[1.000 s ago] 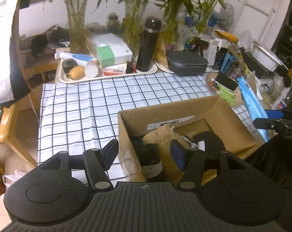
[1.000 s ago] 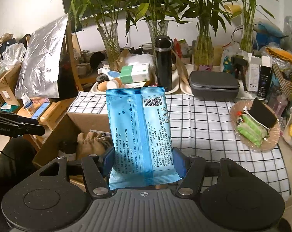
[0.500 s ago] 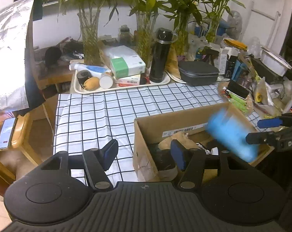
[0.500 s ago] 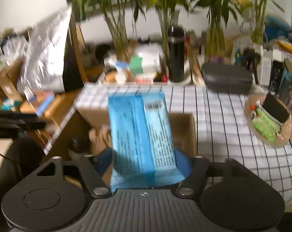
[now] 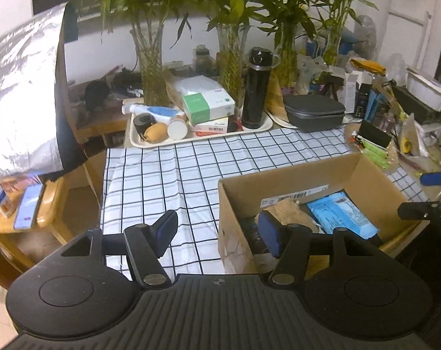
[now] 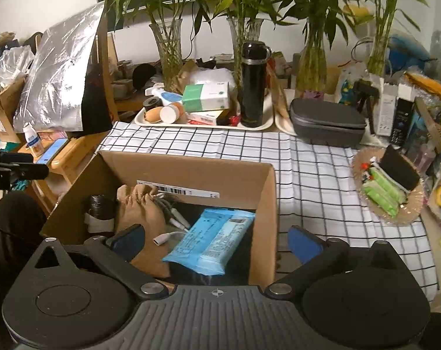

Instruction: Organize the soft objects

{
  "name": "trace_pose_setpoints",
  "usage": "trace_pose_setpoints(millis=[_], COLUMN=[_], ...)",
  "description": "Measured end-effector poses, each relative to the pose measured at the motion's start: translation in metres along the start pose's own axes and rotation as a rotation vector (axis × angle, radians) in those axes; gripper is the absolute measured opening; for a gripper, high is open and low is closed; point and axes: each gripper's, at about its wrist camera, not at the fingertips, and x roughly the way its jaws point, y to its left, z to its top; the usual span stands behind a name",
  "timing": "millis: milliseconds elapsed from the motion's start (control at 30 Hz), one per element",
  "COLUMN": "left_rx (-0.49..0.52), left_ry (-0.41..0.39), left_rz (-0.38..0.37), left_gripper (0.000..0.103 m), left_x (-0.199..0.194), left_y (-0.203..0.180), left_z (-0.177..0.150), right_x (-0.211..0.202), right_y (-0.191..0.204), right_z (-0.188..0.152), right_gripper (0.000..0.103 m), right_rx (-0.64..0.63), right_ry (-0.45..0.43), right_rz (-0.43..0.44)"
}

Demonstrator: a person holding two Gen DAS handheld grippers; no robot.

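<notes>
While both tools were angled down toward the cardboard box (image 6: pixel 188 172), the right gripper (image 6: pixel 216 240) hovered over its near edge, its jaws having just been opening and now spread as wide as they go, with nothing pressed between them: its blue left pad (image 6: pixel 128 240) sat above the box interior and its right pad beyond the box's right wall, over the checked cloth (image 6: pixel 313 180) that covered the worktop. Below and between those pads lay the blue packet (image 6: pixel 210 237), free of the gripper, resting tilted inside the box with its printed back upward, one end toward the back right corner and the other toward the near side. It was flat, soft-looking and glossy, with a barcode patch near its far end. Beside it in the box were a crumpled tan bundle (image 6: pixel 141 207), a white cable end (image 6: pixel 165 237) and a dark roll (image 6: pixel 99 205) at the left wall. The left gripper (image 5: pixel 217 230) was held just left of the box, its jaws having also just been opening a little, moderately apart and empty; its right pad overlapped the box's left part in that view and its left pad was over the cloth. From there the blue packet (image 5: pixel 341 214) showed at the right side of the box (image 5: pixel 290 175)
</notes>
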Motion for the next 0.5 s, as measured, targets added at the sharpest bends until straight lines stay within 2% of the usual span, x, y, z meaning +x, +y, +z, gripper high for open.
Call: trace_pose_setpoints(millis=[67, 233, 300, 367, 500], left_rx=[0.014, 0.012, 0.011, 0.025, 0.049], left_ry=[-0.001, -0.043, -0.065, -0.075, -0.003], left_rz=[0.006, 0.019, 0.015, 0.021, 0.011], left_gripper=[0.074, 0.082, 0.103, 0.103, 0.103], left_x=[-0.003, -0.01, -0.012, -0.014, -0.009], left_y=[-0.004, -0.008, -0.009, -0.01, -0.014], left_z=[-0.001, -0.005, -0.006, -0.008, -0.013], right_x=[-0.004, -0.016, -0.019, -0.021, -0.024], right_y=[0.002, 0.009, 0.01, 0.01, 0.014], right_z=[-0.002, -0.005, -0.006, -0.007, -0.011], right_gripper=[0.103, 0.103, 0.103, 0.103, 0.103], right_rx=[-0.017, -0.051, -0.056, -0.059, -0.073], right_ry=[-0.017, -0.067, -0.078, -0.077, -0.053], right_rz=[-0.018, -0.056, -0.06, -0.06, -0.059])
